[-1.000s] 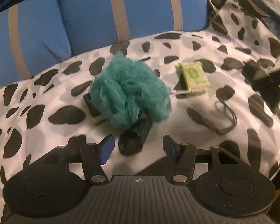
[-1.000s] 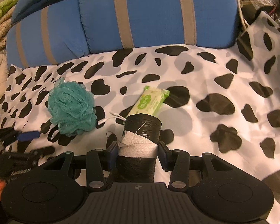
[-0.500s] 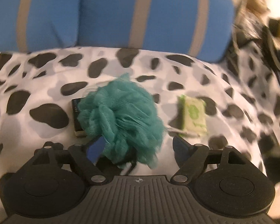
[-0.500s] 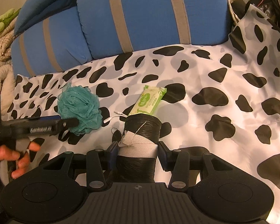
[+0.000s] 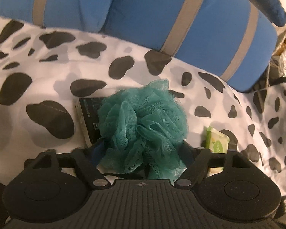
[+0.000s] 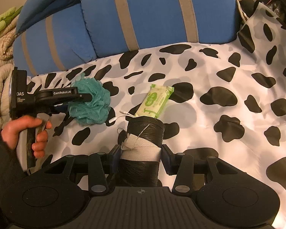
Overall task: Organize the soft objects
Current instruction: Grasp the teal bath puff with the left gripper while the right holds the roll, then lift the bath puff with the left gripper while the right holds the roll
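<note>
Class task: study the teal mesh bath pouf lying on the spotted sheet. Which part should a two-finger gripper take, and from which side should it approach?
Take the teal pouf across its bunched middle, coming in low from the near side as the left gripper does. It is a round ball of soft ruffles, so probably any squeeze across the centre holds; a box behind blocks the far side.
</note>
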